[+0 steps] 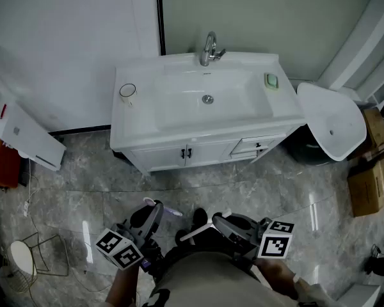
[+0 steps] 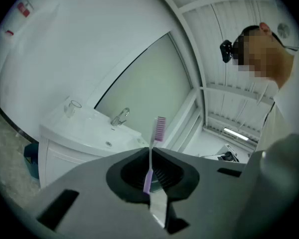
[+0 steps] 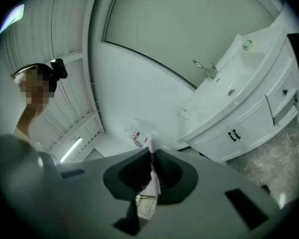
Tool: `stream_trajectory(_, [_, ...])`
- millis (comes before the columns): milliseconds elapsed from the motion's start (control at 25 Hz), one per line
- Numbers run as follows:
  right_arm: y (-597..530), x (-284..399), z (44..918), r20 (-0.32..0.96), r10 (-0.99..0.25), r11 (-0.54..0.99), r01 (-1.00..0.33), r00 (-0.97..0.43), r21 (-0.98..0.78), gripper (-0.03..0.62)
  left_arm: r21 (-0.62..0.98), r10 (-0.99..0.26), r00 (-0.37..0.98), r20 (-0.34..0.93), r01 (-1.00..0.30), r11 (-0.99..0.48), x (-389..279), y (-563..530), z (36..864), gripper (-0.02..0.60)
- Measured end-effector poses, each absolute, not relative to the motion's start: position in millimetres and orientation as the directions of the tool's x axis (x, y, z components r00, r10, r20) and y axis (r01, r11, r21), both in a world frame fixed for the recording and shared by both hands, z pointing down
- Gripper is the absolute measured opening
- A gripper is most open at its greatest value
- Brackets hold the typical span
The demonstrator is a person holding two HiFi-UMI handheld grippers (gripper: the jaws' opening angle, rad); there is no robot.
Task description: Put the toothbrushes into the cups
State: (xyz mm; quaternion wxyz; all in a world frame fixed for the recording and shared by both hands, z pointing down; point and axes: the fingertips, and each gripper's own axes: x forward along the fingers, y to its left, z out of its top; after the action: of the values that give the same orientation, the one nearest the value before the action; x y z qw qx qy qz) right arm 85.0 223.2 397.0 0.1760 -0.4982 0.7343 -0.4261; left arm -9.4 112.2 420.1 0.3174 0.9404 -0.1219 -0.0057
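The jaws of the left gripper [image 2: 150,152] are clenched on a purple toothbrush [image 2: 160,128], its bristled head raised above them. The jaws of the right gripper [image 3: 151,154] are clenched on a pale toothbrush [image 3: 154,178]. Well ahead of both pairs of jaws, a glass cup [image 1: 128,92] is seen at the left end of the white desk [image 1: 125,132], beside the basin [image 1: 179,104].

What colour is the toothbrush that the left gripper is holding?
The toothbrush is purple with pinkish bristles; the left gripper view shows it best.
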Motion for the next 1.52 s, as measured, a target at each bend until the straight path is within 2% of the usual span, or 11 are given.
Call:
stream_trajectory(160, [249,64,399,0.176,-0.907,0.102,-0.605,-0.382,-0.790,0.032,0.553,-0.176,0.983,0.049,-0.174,-0.815,-30,130,415,0.031])
stream_trajectory(320, [264,52,394,0.166,-0.913,0.109,-0.616,-0.372,-0.780,0.032,0.564,-0.120,0.993,-0.012,-0.093,-0.821,-24,156,397,0.031])
stream_trajectory(440, [273,47,390,0.149,-0.916,0.117,-0.604,-0.372,-0.788,0.032,0.550,-0.111,0.993,-0.028,-0.077,-0.832,-25,171,386,0.031])
stream_trajectory(680, [289,57,384,0.118,-0.908,0.155,-0.585,-0.402,-0.796,0.031,0.526,-0.142,0.990,0.026,-0.134,-0.840,-20,182,388,0.031])
stream_trajectory(1000, [313,98,394,0.155,-0.908,0.166,-0.674,-0.389,-0.720,0.031,0.471,-0.153,0.985,0.081,-0.173,-0.865,18,209,396,0.031])
stream_trajectory(1120, [316,111,404,0.205,-0.897,0.160,-0.719,-0.392,-0.677,0.031,0.468,-0.175,0.980,0.091,-0.197,-0.862,29,218,396,0.031])
stream_trajectory(1520, [313,129,401,0.168,-0.857,0.296,-0.733,-0.487,-0.613,0.031,0.395,-0.321,0.935,0.151,-0.355,-0.848,32,224,392,0.031])
